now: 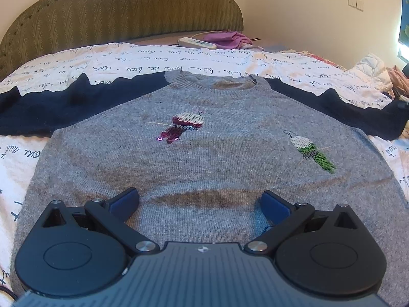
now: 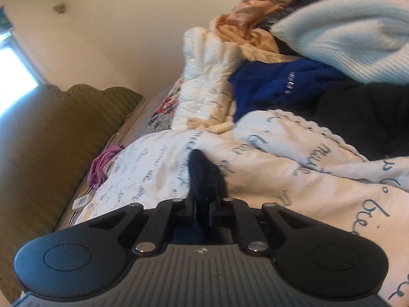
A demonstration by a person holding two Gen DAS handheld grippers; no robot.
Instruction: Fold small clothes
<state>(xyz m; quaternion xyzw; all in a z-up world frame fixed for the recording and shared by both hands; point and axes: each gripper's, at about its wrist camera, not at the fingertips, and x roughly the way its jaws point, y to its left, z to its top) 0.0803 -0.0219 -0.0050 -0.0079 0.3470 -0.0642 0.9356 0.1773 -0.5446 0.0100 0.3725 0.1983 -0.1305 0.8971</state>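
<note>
A small grey knit sweater (image 1: 204,158) with navy sleeves and two sequin birds lies flat, front up, on a white bedspread (image 1: 133,58) printed with script. Its left sleeve (image 1: 64,107) and right sleeve (image 1: 352,112) are spread out sideways. My left gripper (image 1: 200,202) is open and empty, low over the sweater's hem. My right gripper (image 2: 203,204) is shut on a fold of the navy sleeve (image 2: 203,171), which pokes up between its fingers above the bedspread (image 2: 281,179).
An olive padded headboard (image 1: 122,12) stands at the back. A white power strip (image 1: 196,43) and a purple cloth (image 1: 227,39) lie by it. A pile of clothes sits at the right: cream jacket (image 2: 207,76), blue garment (image 2: 278,87), pale blue knit (image 2: 352,38).
</note>
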